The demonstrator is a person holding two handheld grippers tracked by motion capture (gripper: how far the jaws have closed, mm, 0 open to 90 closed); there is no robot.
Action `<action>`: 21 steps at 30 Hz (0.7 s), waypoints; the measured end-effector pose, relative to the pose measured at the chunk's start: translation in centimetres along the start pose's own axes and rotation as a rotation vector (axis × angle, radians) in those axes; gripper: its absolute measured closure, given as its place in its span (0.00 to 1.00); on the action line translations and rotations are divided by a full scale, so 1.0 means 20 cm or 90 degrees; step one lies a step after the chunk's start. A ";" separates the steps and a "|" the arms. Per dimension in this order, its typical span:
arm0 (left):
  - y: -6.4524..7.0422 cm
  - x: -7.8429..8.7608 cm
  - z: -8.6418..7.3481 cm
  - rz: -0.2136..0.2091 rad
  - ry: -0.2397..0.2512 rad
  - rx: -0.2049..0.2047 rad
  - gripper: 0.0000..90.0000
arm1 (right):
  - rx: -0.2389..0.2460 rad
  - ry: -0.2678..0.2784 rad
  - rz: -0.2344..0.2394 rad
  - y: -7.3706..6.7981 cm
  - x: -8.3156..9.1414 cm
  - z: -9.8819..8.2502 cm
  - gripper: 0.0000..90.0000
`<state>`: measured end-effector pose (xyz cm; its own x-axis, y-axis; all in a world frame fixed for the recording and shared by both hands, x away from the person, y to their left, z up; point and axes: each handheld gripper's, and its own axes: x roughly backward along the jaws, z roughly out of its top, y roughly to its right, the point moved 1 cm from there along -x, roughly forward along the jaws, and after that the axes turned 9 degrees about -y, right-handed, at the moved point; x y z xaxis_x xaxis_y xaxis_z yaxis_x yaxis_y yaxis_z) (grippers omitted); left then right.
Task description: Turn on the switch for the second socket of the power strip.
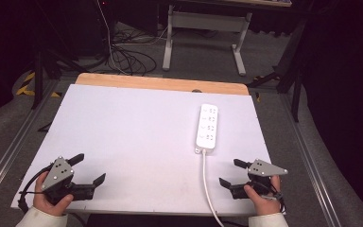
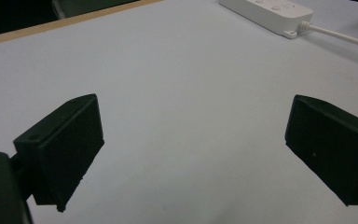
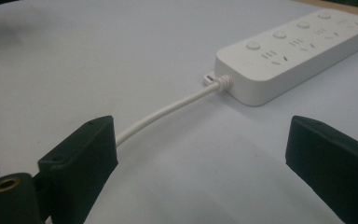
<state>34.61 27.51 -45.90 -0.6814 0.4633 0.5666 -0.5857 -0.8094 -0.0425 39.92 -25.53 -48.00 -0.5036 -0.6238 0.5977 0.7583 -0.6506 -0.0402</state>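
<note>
A white power strip (image 1: 207, 126) lies on the right half of the white table top (image 1: 132, 137), its white cable (image 1: 207, 184) running back toward the near edge. My left gripper (image 1: 87, 170) rests low at the near left, jaws wide apart with nothing between them. My right gripper (image 1: 231, 172) sits at the near right, just right of the cable, open and empty. In the right gripper view the power strip (image 3: 293, 51) lies ahead to the right, and the cable (image 3: 168, 109) passes behind the left jaw. In the left gripper view the power strip (image 2: 270, 14) is far off at the top right.
A wooden strip (image 1: 160, 84) edges the table's far side. Beyond it stand a white desk frame (image 1: 203, 33) and loose black cables (image 1: 127, 59) on the grey floor. Metal rails run along both sides of the table.
</note>
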 end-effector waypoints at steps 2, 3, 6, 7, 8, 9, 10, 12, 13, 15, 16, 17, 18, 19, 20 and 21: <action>0.00 0.00 0.00 0.005 -0.003 -0.004 0.05 | -0.005 -0.014 0.005 0.00 -0.01 -0.02 0.10; 0.00 -0.01 0.00 0.007 -0.004 -0.004 0.05 | -0.006 -0.024 0.011 0.00 -0.02 -0.04 0.10; 0.00 -0.01 -0.01 0.006 -0.005 -0.005 0.05 | -0.022 -0.052 0.007 0.00 -0.04 -0.07 0.11; 0.00 -0.01 -0.01 0.006 -0.004 -0.005 0.05 | -0.028 -0.056 0.004 0.00 -0.04 -0.08 0.11; 0.00 -0.01 -0.01 0.006 -0.004 -0.005 0.05 | -0.033 -0.060 0.005 -0.01 -0.04 -0.08 0.11; -0.01 -0.01 -0.01 0.007 -0.005 -0.007 0.05 | -0.037 -0.066 0.002 -0.01 -0.05 -0.09 0.11; 0.00 -0.01 -0.01 0.003 -0.006 -0.003 0.05 | -0.042 -0.077 -0.004 -0.02 -0.05 -0.10 0.12; -0.01 -0.02 -0.01 0.007 -0.005 -0.006 0.05 | -0.047 -0.103 -0.022 -0.04 -0.07 -0.10 0.13; -0.01 -0.02 -0.01 0.009 -0.007 -0.007 0.05 | -0.038 -0.104 -0.025 -0.04 -0.07 -0.10 0.12; -0.01 -0.02 -0.01 0.013 -0.004 -0.009 0.05 | -0.035 -0.098 -0.029 -0.05 -0.07 -0.10 0.12; -0.01 -0.02 -0.01 0.014 -0.002 -0.009 0.05 | -0.031 -0.094 -0.032 -0.05 -0.06 -0.10 0.12; -0.01 -0.01 -0.01 0.013 0.000 -0.010 0.05 | -0.028 -0.088 -0.033 -0.04 -0.06 -0.10 0.12; -0.01 -0.01 -0.01 0.013 0.002 -0.011 0.05 | -0.025 -0.080 -0.033 -0.04 -0.06 -0.10 0.12; -0.01 -0.02 -0.02 0.013 0.005 -0.013 0.05 | -0.023 -0.070 -0.034 -0.04 -0.05 -0.09 0.12; -0.01 -0.02 -0.02 0.014 0.003 -0.019 0.05 | -0.023 -0.060 -0.033 -0.04 -0.05 -0.09 0.11; -0.01 -0.02 -0.02 0.015 0.003 -0.024 0.06 | -0.022 -0.052 -0.034 -0.04 -0.04 -0.09 0.11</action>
<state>34.87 27.71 -46.37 -0.6974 0.4459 0.5611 -0.5856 -0.8058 -0.0874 38.99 -25.31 -49.87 -0.5065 -0.5507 0.6635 0.7157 -0.6976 -0.0327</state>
